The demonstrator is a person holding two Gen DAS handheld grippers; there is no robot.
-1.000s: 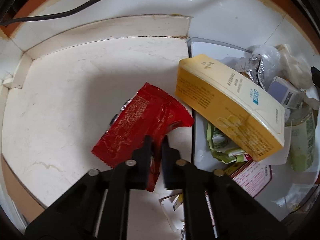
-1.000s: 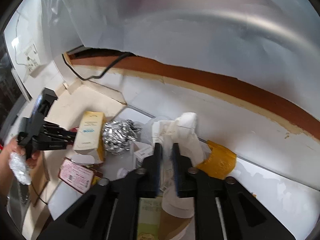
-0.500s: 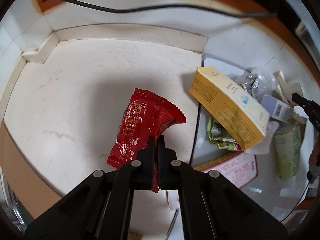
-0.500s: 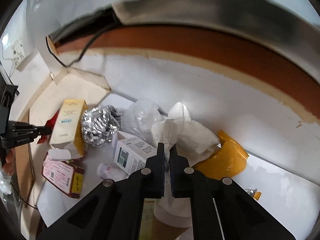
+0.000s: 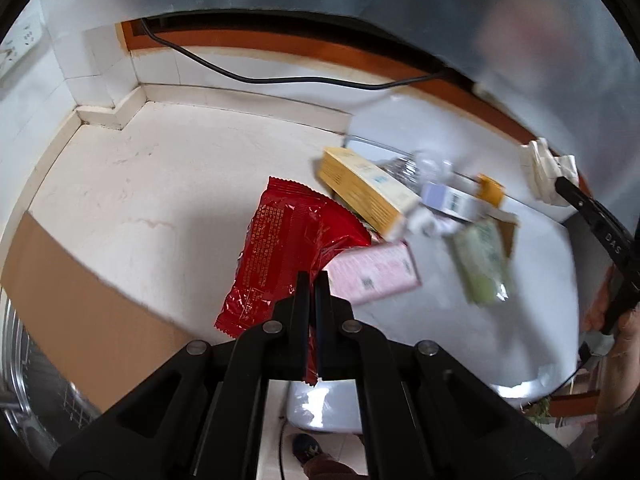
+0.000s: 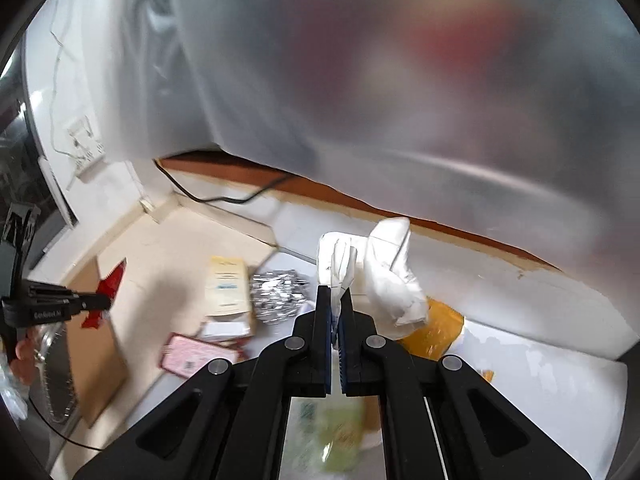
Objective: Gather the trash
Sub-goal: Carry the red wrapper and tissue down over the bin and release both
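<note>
My left gripper (image 5: 313,280) is shut on a red foil snack wrapper (image 5: 288,248), which hangs lifted above the cream counter; the same wrapper (image 6: 109,286) shows at that gripper's tip (image 6: 105,302) in the right wrist view. My right gripper (image 6: 335,300) is shut on crumpled white paper (image 6: 384,272), raised over the trash pile. From the left wrist view the white paper (image 5: 546,172) sits at the right gripper's tip (image 5: 560,186). Below lie a yellow box (image 5: 366,190), a pink box (image 5: 374,272), a green packet (image 5: 482,260) and a foil ball (image 6: 280,294).
A translucent plastic bag (image 6: 400,100) hangs across the top of both views. A white tray (image 5: 532,320) holds the trash beside the cream counter (image 5: 152,200). A black cable (image 5: 280,78) runs along the back wall. An orange piece (image 6: 434,332) lies under the white paper. A brown board (image 5: 80,304) stands at left.
Both grippers closed and rose: the left lifted the red wrapper off the counter, the right lifted the white paper off the pile. The plastic bag came into the left view.
</note>
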